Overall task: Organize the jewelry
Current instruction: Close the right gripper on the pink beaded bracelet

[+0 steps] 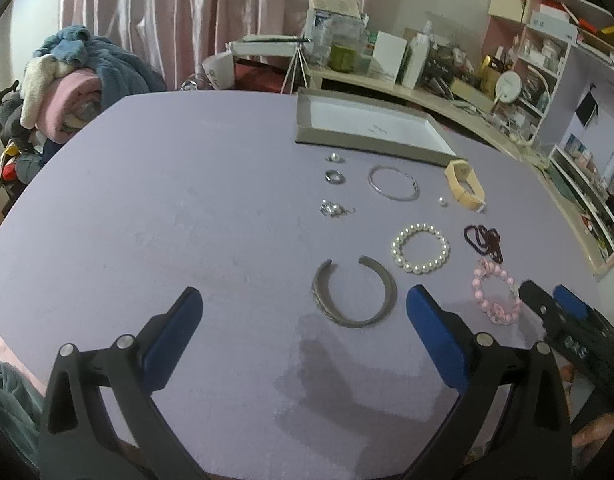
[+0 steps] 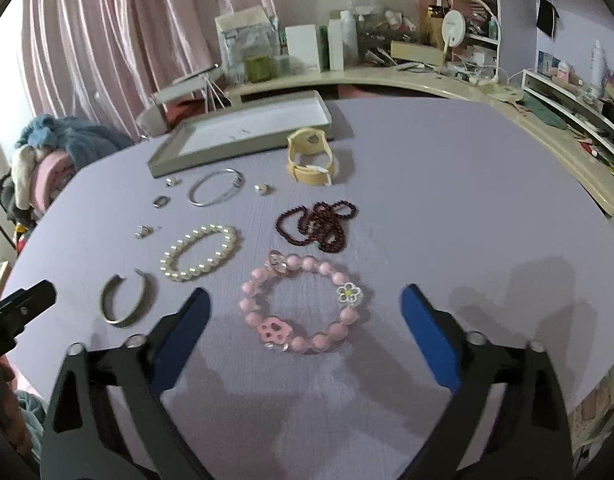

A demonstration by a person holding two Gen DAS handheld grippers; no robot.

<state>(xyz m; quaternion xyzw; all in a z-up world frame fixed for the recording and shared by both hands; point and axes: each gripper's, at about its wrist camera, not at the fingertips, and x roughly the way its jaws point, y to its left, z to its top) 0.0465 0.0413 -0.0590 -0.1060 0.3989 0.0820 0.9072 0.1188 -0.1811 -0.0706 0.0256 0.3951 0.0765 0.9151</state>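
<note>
Two grippers, left gripper (image 1: 303, 312) and right gripper (image 2: 305, 312), both spread wide, holding nothing. Pink bead bracelet (image 2: 303, 304) flat on purple table (image 2: 447, 200), between right fingers. Beyond bracelet: dark bead strand (image 2: 319, 226), pearl bracelet (image 2: 199, 253), tray (image 2: 243, 130). Flower and paw charms plain only in right view; silver cuff (image 1: 353, 292) large only in left.

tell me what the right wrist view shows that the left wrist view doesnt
Only the right wrist view resolves the pink bead bracelet's daisy charm and paw charm, with the open right gripper straddling it. Only the left wrist view shows the open left gripper framing the open metal cuff. Both show the pearl bracelet, dark bead strand, yellow watch and grey tray.
</note>
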